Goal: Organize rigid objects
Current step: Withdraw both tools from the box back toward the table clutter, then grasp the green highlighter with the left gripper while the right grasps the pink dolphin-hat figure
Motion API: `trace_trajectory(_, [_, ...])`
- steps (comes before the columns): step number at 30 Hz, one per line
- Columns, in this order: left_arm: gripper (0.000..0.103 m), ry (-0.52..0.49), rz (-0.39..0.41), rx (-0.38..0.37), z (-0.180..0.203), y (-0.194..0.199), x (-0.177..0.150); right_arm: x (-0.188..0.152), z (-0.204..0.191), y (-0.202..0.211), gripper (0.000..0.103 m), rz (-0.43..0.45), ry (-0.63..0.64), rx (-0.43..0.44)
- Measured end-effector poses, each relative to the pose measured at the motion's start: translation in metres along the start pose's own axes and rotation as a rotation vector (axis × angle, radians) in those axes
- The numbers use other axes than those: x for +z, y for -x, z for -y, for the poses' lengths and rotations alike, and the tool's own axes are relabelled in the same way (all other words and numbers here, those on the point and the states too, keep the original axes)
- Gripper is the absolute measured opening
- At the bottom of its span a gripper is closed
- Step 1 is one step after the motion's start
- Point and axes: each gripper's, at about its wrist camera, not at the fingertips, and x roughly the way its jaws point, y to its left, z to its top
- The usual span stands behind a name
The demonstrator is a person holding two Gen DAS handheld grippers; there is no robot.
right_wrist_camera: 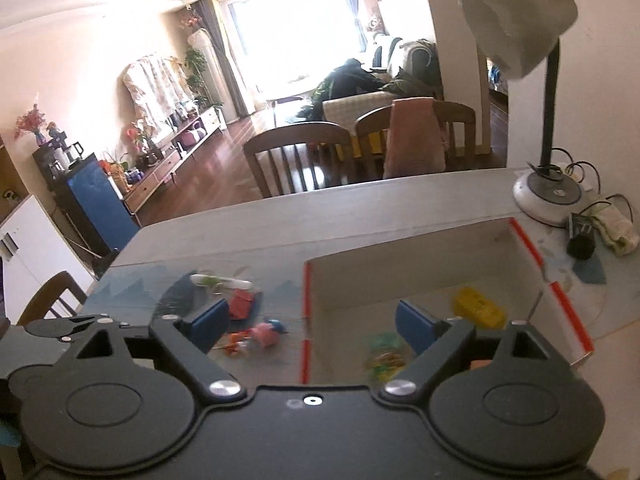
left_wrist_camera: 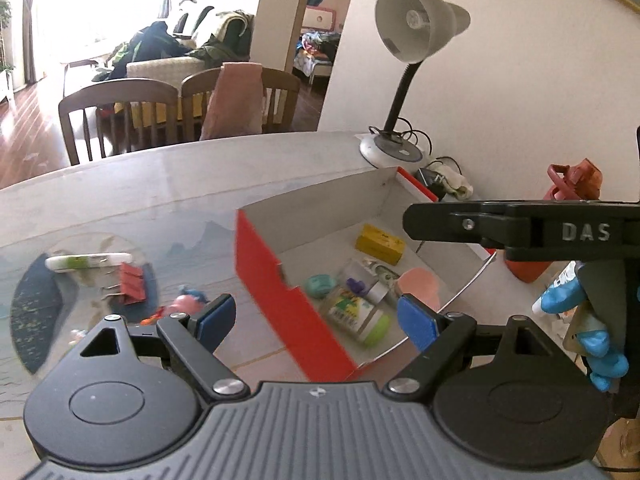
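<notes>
Our left gripper (left_wrist_camera: 316, 320) hangs with its jaws spread wide and nothing between them, the red-walled box (left_wrist_camera: 276, 280) just ahead of its fingertips holding a yellow packet (left_wrist_camera: 380, 244), a green-capped bottle (left_wrist_camera: 360, 318) and a teal piece (left_wrist_camera: 320, 285). Our right gripper (right_wrist_camera: 316, 322) is likewise wide apart and empty, straddling the box's near left wall. Ahead and left of both, out on the table (left_wrist_camera: 160, 184), we see a white tube (left_wrist_camera: 88, 261), red binder clips (left_wrist_camera: 132, 284) and a pink toy figure (right_wrist_camera: 266, 332).
</notes>
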Motion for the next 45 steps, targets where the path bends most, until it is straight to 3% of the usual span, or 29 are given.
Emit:
trace_trajectory(13, [0.090,0.030,0.032,0.010,-0.080,0.061,-0.035,-0.027,-0.086,-0.005,0.098,0.042,0.035,0.010])
trace_trajectory(23, [0.092,0.059,0.033,0.081,-0.133,0.081,-0.063,-0.041,-0.130,-0.025,0.102,0.019,0.071,0.006])
trace_trajectory(36, [0.092,0.143,-0.025,0.127,-0.178,0.044,-0.084,-0.043,-0.147,-0.105,0.101,-0.096,0.051,0.018])
trace_trajectory(45, [0.092,0.177,-0.055,0.158,-0.190,-0.012,-0.094,-0.052,-0.123,-0.180,0.097,-0.181,-0.040,-0.054])
